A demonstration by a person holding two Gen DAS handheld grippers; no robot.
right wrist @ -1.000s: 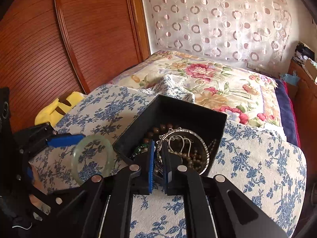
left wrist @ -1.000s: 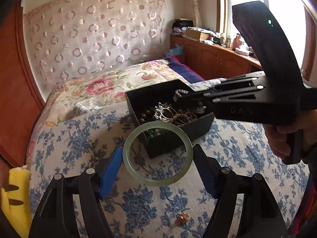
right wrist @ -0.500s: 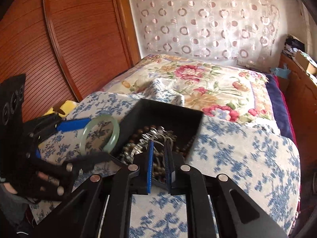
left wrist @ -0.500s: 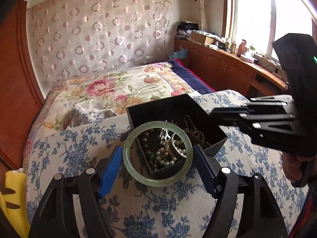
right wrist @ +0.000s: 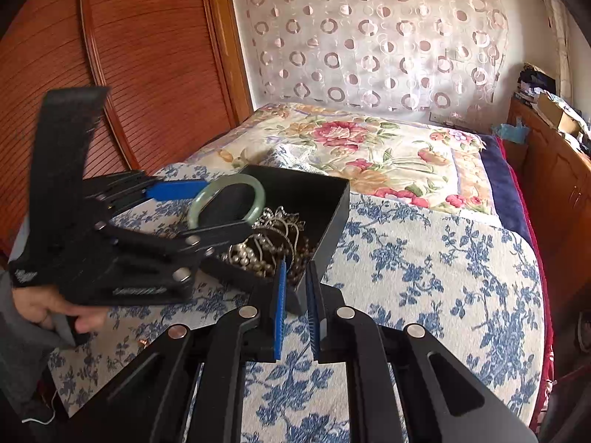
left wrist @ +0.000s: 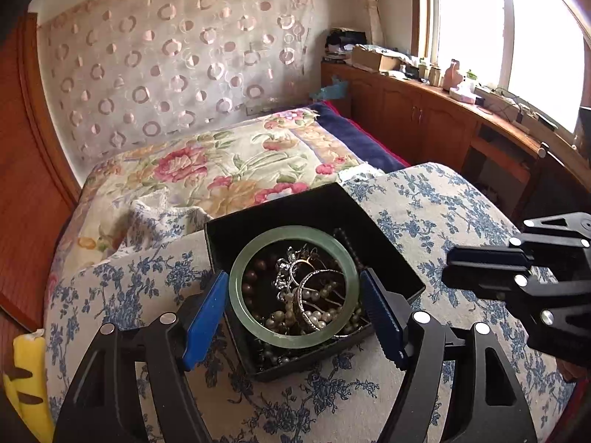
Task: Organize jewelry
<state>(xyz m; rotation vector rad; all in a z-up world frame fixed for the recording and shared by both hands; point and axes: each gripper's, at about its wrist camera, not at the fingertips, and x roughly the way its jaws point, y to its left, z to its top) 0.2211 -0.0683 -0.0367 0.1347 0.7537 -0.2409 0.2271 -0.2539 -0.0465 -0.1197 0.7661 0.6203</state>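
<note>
Legible text: none. Left tongs [right wrist: 221, 203], left of frame, bear pale markings on the body, too blurred to read.

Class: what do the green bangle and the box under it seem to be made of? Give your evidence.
Green bangle: probably jade or glass, polished; it looks translucent, pale and glossy. Black box: matte walls, thin and straight-edged, perhaps card or plastic; the pictures cannot settle which. The left tongs hold the bangle over it.
</note>
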